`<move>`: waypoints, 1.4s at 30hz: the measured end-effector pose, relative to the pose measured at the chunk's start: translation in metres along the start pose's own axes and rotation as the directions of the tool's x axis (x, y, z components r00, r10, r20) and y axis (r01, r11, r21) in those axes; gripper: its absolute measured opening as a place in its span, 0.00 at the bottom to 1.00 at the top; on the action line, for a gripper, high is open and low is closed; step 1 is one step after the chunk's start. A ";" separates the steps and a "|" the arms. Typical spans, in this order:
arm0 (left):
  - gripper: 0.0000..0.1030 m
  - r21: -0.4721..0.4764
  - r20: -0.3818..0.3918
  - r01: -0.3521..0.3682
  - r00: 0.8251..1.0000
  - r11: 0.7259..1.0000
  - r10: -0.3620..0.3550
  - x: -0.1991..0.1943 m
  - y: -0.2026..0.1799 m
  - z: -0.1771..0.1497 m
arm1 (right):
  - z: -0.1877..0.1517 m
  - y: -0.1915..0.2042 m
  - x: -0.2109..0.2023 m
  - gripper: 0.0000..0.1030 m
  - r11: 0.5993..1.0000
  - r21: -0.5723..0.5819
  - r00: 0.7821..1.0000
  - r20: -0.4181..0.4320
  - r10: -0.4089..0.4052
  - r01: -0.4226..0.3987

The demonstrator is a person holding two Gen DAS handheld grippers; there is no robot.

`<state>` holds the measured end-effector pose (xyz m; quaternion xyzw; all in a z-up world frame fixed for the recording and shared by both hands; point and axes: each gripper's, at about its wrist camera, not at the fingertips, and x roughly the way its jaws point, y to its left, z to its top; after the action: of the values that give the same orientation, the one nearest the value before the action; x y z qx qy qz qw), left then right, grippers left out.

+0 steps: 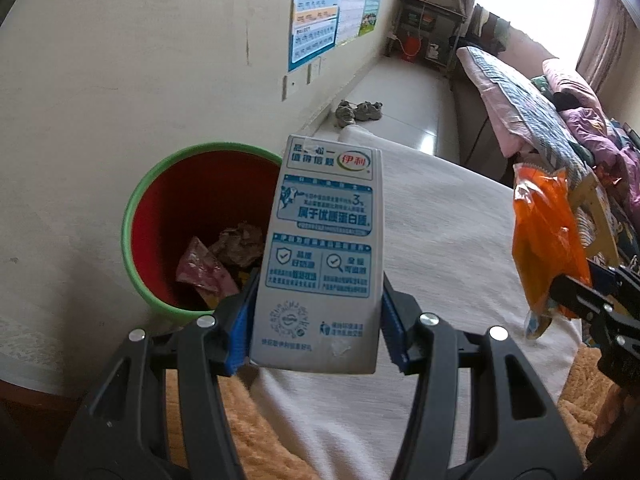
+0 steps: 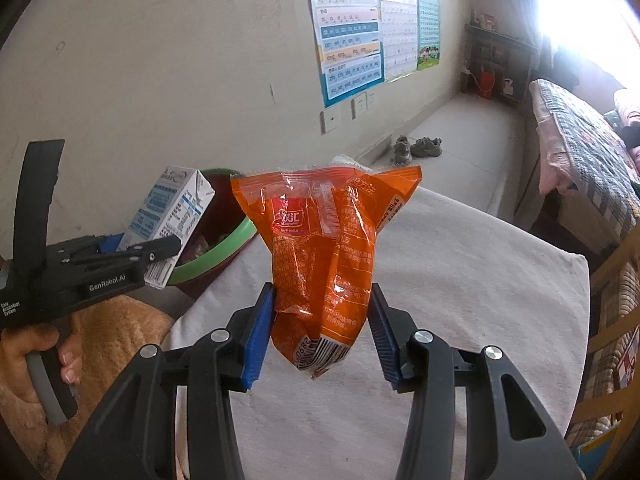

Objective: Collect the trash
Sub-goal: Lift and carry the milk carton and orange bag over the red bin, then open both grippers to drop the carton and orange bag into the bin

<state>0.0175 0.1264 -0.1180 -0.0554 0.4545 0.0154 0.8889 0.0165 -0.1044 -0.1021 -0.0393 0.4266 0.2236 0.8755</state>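
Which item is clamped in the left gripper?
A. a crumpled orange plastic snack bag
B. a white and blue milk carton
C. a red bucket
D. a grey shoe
B: the left gripper presses its blue pads against both sides of the white and blue milk carton, beside the green-rimmed red bin.

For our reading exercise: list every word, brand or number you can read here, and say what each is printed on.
"GenRobot.AI": side of the left gripper.
"伊利": logo on the milk carton; its remaining print reads only partly.
"1984": red logo on the orange snack bag.
Wall posters: too small to read.
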 end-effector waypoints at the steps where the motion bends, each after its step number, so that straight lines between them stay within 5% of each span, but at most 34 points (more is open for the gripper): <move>1: 0.50 -0.002 -0.001 -0.003 1.000 1.000 0.003 0.000 0.001 0.000 | 0.000 0.002 0.001 0.44 1.000 -0.003 1.000 -0.002 0.002 -0.002; 21: 0.50 -0.048 -0.027 -0.083 0.996 0.995 0.082 0.007 0.036 -0.005 | 0.020 0.043 0.042 0.44 0.994 -0.073 0.995 -0.060 0.079 -0.083; 42: 0.45 -0.101 -0.046 -0.148 0.988 0.984 0.144 0.026 0.085 0.008 | 0.081 0.090 0.109 0.44 0.980 -0.079 0.978 -0.108 0.176 -0.185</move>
<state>0.0323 0.2106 -0.1418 -0.0686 0.4731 0.1031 0.8723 0.0953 0.0365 -0.1233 -0.0507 0.4616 0.3185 0.8264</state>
